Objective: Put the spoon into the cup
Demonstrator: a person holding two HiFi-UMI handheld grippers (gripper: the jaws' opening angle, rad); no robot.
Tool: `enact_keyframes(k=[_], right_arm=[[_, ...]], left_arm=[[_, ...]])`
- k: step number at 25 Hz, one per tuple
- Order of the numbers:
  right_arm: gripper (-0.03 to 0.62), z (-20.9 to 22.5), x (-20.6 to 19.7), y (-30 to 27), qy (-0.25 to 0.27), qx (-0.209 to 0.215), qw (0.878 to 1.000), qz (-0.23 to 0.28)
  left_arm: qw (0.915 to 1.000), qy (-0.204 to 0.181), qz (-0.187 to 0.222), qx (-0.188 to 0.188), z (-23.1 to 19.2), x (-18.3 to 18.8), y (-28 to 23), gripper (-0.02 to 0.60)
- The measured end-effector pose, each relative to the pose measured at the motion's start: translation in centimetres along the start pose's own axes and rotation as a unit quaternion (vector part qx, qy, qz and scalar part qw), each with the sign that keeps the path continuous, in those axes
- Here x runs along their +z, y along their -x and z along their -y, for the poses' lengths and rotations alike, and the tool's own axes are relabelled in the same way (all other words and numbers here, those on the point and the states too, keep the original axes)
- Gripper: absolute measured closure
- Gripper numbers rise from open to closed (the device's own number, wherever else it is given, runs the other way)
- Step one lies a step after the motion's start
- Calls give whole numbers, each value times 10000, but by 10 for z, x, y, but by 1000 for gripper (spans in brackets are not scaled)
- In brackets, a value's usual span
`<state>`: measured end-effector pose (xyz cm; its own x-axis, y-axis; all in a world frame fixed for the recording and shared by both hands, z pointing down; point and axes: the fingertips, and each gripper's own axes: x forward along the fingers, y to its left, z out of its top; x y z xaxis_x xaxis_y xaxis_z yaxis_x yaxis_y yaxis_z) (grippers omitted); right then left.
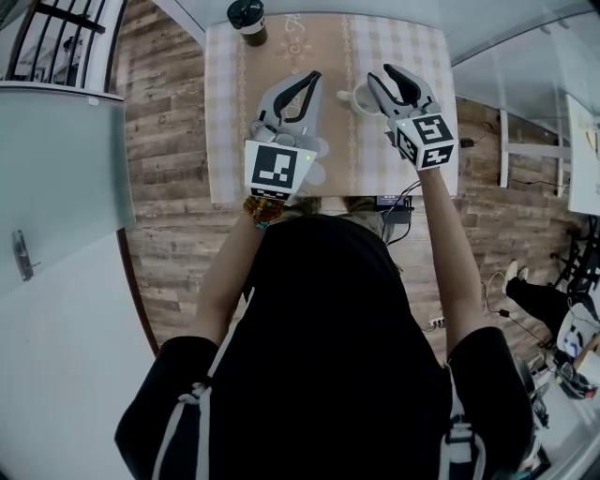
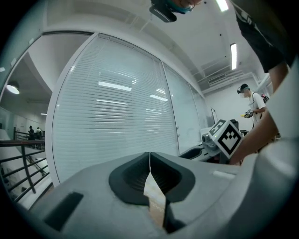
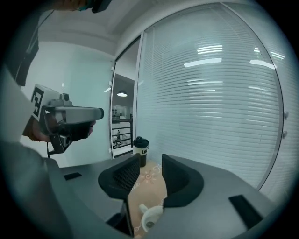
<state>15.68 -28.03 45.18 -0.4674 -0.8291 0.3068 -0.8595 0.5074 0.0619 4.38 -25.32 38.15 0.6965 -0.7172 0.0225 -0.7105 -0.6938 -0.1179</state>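
My left tool (image 1: 312,81) is over the desk (image 1: 225,141). Its 2 sides are pressed tight w/ nothing in them. My right tool (image 1: 380,79) is open partway & empty, right by the white cup (image 1: 353,98). The cup sits on the desk's right half. A dark bottle (image 1: 247,19) stands at the far edge. Can't pick out the spoon.

A small table (image 1: 225,141) under a checked cloth stands on a brown wood-plank floor (image 1: 164,187). Tall glass walls with white slatted blinds (image 2: 117,121) close off the room. Strip lights (image 2: 232,55) run along the white ceiling, and a dark railing (image 2: 23,143) stands beyond the glass.
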Motion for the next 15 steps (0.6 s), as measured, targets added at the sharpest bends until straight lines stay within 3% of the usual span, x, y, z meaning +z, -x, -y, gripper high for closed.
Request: enact_keyframes(k=[8,15], right_arm=[[464,-23,61,24,263,121,9976,627],[465,-31,104,55,317,-91,9922,1202]], left_arm=[[9994,-177,304,7,4,35,-5,566],[9965,-553,625,-24,14,77,4,566]])
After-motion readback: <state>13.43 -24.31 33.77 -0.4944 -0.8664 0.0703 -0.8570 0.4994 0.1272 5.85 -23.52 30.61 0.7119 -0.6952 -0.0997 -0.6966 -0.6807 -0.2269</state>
